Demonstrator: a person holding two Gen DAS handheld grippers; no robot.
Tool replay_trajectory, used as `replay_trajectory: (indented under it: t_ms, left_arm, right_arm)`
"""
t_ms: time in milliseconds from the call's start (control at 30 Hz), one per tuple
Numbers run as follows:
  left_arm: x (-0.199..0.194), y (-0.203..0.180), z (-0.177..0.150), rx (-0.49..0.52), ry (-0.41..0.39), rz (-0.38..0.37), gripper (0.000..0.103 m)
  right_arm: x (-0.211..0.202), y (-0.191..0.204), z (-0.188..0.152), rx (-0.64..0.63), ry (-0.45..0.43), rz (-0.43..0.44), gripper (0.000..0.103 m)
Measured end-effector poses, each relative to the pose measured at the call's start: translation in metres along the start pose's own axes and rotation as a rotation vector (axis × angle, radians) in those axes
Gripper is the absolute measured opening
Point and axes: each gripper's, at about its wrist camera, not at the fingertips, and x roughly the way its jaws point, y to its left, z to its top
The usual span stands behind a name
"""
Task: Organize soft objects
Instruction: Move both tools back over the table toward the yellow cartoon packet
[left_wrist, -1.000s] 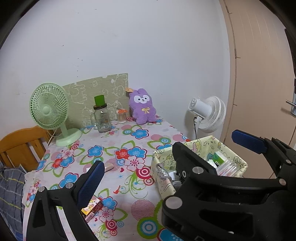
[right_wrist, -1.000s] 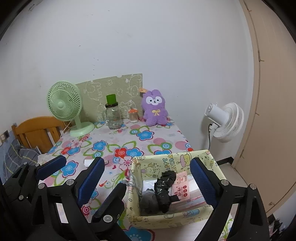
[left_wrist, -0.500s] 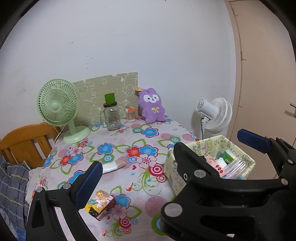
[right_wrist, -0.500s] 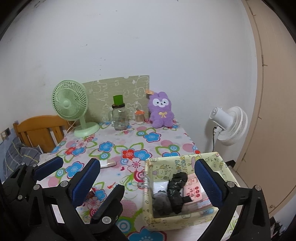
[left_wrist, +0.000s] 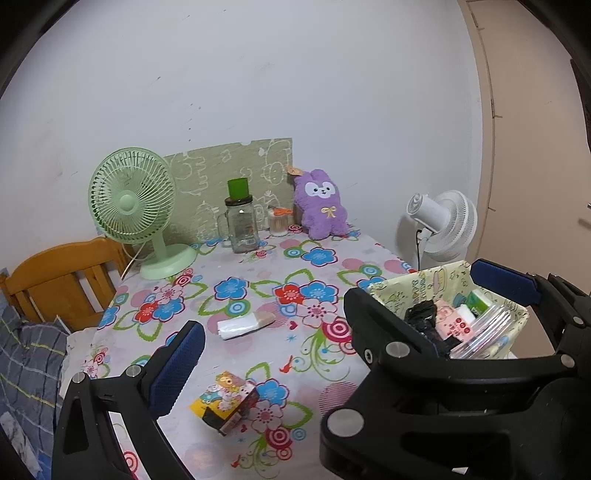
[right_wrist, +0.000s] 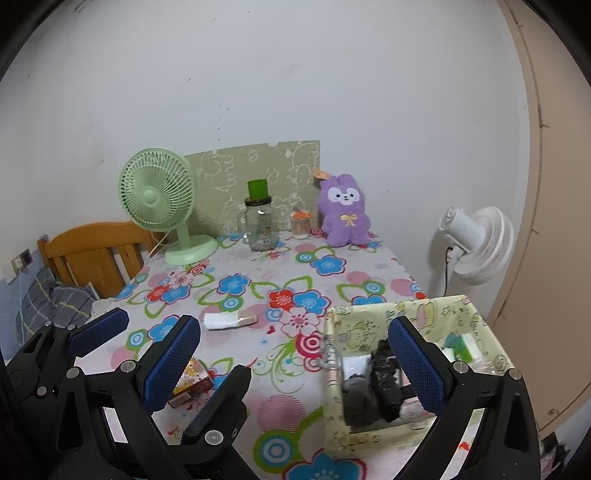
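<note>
A purple plush rabbit (left_wrist: 323, 206) (right_wrist: 345, 212) sits upright at the far edge of the floral table, against the wall. A yellow-green fabric basket (right_wrist: 369, 321) (left_wrist: 402, 280) stands at the table's near right and holds dark soft items (right_wrist: 384, 380), packets and a green box. My left gripper (left_wrist: 340, 325) is open and empty above the near table. My right gripper (right_wrist: 295, 362) is open and empty, its right finger over the basket. The left gripper also shows in the right wrist view (right_wrist: 99, 328).
A green desk fan (left_wrist: 133, 206), a glass jar with a green cup on it (left_wrist: 241, 221) and a small jar (left_wrist: 279, 221) stand at the back. A white wrapped bar (left_wrist: 243, 325) and a colourful small box (left_wrist: 227, 402) lie on the table. A wooden chair (left_wrist: 62, 280) and a white floor fan (left_wrist: 441, 225) flank it.
Both grippers have pulled back and risen from the table. More of the near table, the small box and the basket's contents have come into view. Both stay open.
</note>
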Motion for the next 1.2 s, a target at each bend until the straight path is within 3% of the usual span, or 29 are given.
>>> replay_trajectory:
  t_ms: [1200]
  left_arm:
    - [0.050, 0.057, -0.037, -0.018, 0.159, 0.049, 0.103]
  right_arm:
    - [0.073, 0.056, -0.026, -0.070, 0.122, 0.091, 0.097]
